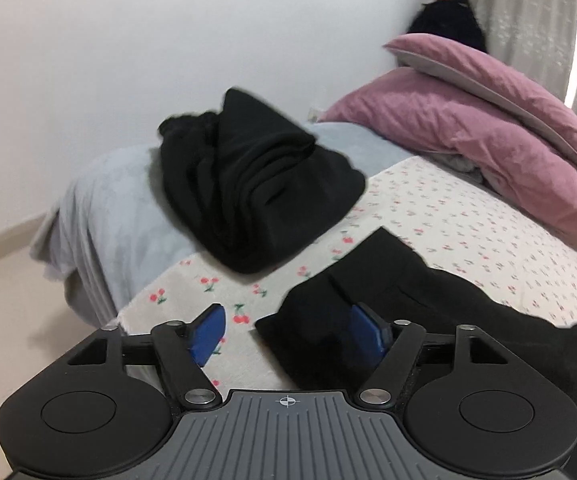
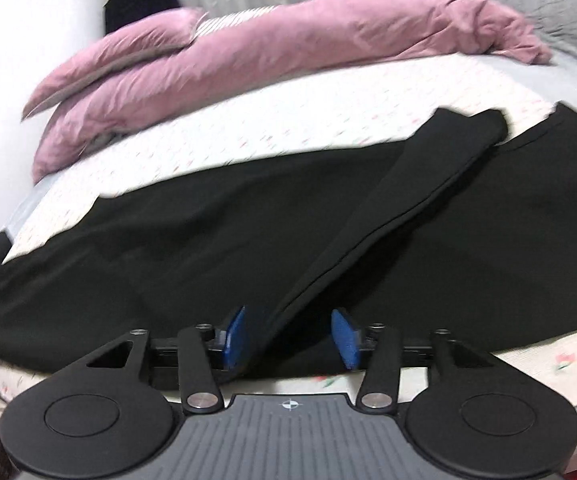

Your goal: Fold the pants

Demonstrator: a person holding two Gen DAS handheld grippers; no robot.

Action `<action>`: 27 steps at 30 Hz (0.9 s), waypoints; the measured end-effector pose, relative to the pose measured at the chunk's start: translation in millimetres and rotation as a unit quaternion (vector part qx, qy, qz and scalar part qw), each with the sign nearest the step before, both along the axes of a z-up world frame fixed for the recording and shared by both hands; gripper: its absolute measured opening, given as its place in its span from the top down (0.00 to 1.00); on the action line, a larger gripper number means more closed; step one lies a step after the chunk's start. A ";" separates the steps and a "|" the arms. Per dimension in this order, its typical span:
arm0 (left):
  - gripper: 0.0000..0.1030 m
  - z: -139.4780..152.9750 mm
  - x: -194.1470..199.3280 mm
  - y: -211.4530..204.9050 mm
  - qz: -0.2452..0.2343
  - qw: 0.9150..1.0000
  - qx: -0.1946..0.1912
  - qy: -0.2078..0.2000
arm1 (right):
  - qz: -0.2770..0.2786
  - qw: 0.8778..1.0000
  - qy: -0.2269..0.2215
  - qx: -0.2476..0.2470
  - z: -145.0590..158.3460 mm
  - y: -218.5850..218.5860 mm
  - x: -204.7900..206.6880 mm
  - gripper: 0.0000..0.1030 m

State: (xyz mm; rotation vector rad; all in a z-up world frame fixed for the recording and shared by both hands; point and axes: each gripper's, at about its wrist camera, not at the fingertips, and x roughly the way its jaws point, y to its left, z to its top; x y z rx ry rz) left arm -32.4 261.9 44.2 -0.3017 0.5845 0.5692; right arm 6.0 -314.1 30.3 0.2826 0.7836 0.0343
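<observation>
Black pants (image 2: 208, 232) lie spread across the cherry-print bed sheet (image 2: 248, 128), with one leg (image 2: 420, 184) folded diagonally over the rest. My right gripper (image 2: 290, 338) is open, its blue pads on either side of that leg's near end. In the left wrist view a corner of the pants (image 1: 328, 320) lies between the blue pads of my left gripper (image 1: 288, 334), which is open just above the sheet (image 1: 468, 232).
A pile of other black clothes (image 1: 256, 184) sits on a light blue blanket (image 1: 108, 208) at the bed's corner. A pink duvet (image 2: 268, 44) is bunched along the far side of the bed. The floor (image 1: 16, 320) lies left of the bed.
</observation>
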 end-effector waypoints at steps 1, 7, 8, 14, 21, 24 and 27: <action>0.20 2.6 0.7 -5.7 -0.009 1.000 0.004 0.001 | -0.011 1.000 -0.005 -0.002 4.1 -6.8 -0.3 0.39; 0.16 12.8 14.7 -61.9 -0.145 0.989 -0.017 -0.008 | -0.069 0.997 -0.022 -0.008 21.0 -50.5 22.7 0.39; 0.15 12.0 19.5 -74.2 -0.180 0.983 -0.030 -0.005 | -0.079 0.996 -0.024 -0.016 23.3 -55.9 28.3 0.39; 0.15 -2.5 52.2 -158.9 -0.345 0.935 -0.073 0.044 | -0.137 0.990 -0.038 0.013 34.7 -84.1 62.5 0.39; 0.15 -18.6 70.4 -258.7 -0.477 0.870 -0.097 0.075 | -0.193 0.980 -0.029 0.035 23.5 -103.9 79.2 0.39; 0.15 -20.6 70.0 -296.2 -0.528 0.842 -0.084 0.069 | -0.215 0.974 -0.026 0.069 13.5 -121.4 83.1 0.44; 0.15 -27.0 69.4 -331.1 -0.574 0.814 -0.072 0.055 | -0.229 0.968 -0.025 0.102 -3.0 -135.0 87.8 0.50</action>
